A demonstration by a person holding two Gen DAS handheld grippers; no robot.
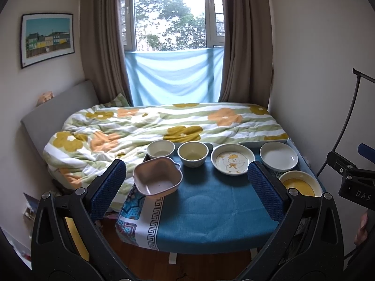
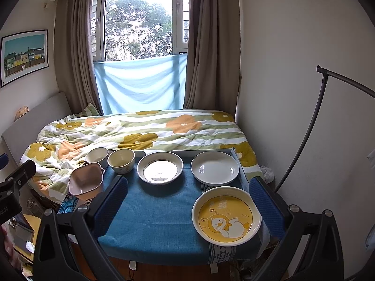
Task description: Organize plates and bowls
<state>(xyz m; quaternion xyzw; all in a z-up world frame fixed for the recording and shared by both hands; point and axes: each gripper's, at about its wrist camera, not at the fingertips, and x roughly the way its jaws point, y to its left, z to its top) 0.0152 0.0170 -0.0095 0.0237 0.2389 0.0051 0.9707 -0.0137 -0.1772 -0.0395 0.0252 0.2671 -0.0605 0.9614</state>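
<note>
On a small table draped in a blue cloth (image 2: pixel 152 210) at the foot of a flower-quilted bed (image 2: pixel 140 128), from left: a pink square plastic bowl (image 1: pixel 157 179), tilted and apparently overhanging the edge; two cream round bowls (image 1: pixel 160 149) (image 1: pixel 193 153); a duck-printed plate (image 1: pixel 232 159); a plain white plate (image 2: pixel 215 168); nearer, a yellow cartoon plate (image 2: pixel 226 219). The left gripper (image 1: pixel 187 187) and right gripper (image 2: pixel 187 203) hover spread wide, holding nothing.
</note>
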